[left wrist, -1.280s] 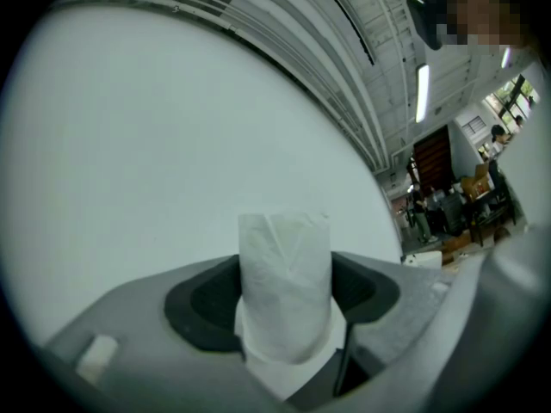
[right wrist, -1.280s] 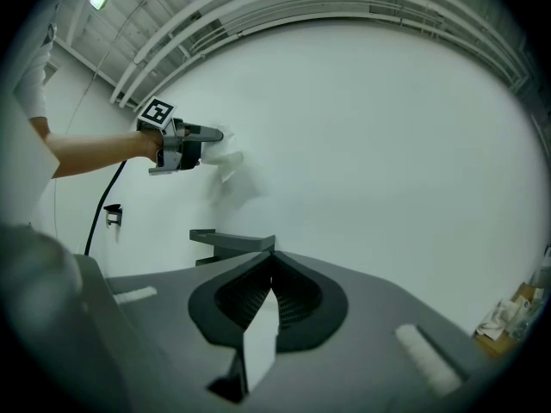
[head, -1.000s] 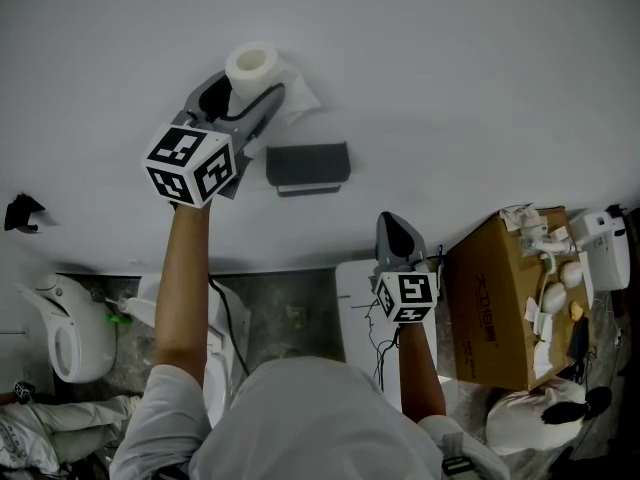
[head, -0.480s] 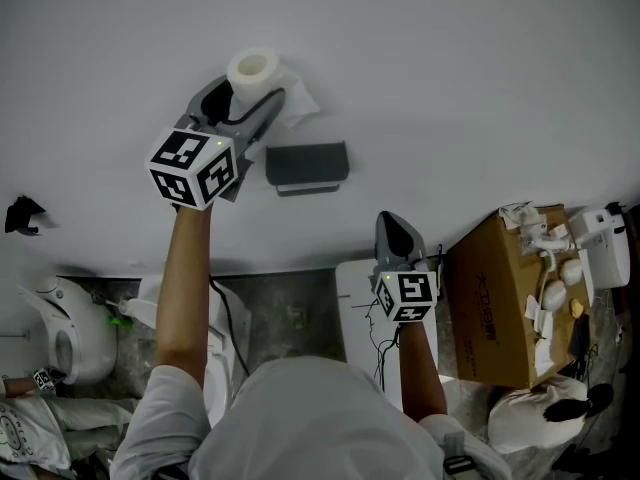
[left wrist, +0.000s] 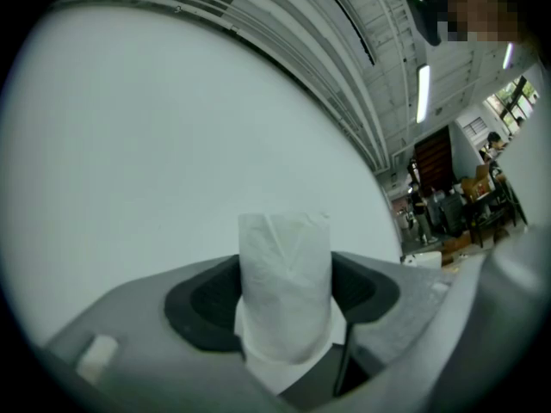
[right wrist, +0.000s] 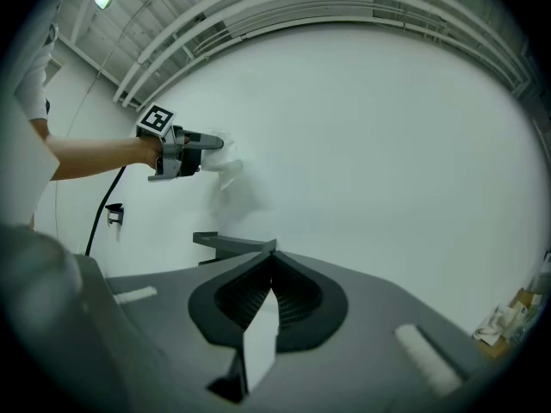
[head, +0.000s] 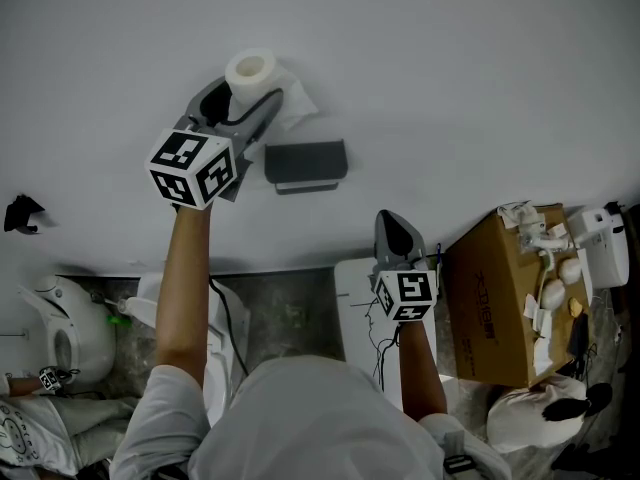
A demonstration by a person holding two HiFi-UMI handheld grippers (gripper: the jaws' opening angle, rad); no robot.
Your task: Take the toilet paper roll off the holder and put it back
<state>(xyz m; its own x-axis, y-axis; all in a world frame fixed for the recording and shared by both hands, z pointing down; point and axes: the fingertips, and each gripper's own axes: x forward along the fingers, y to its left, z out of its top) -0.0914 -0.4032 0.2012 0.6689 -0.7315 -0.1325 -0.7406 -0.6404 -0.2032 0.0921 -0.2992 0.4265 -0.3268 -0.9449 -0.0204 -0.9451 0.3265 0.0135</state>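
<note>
— What colour is the toilet paper roll point(head: 250, 68)?
— White, on a pale grey-white wall point(head: 480, 88). The holder point(head: 306, 163) beside it is dark grey.
— And the tools?
— The left gripper point(head: 248, 93) and right gripper point(head: 397, 226) are mid-grey with black ribbed pads. Each marker cube point(head: 193, 166) has black-and-white squares.
— Anything else?
— A brown cardboard box point(head: 490, 308) with reddish print. The floor point(head: 290, 313) looks mottled grey-green, though it's dim down there.

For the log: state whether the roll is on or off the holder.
Off: the left gripper clamps the roll, apart from the bare dark holder.
</note>
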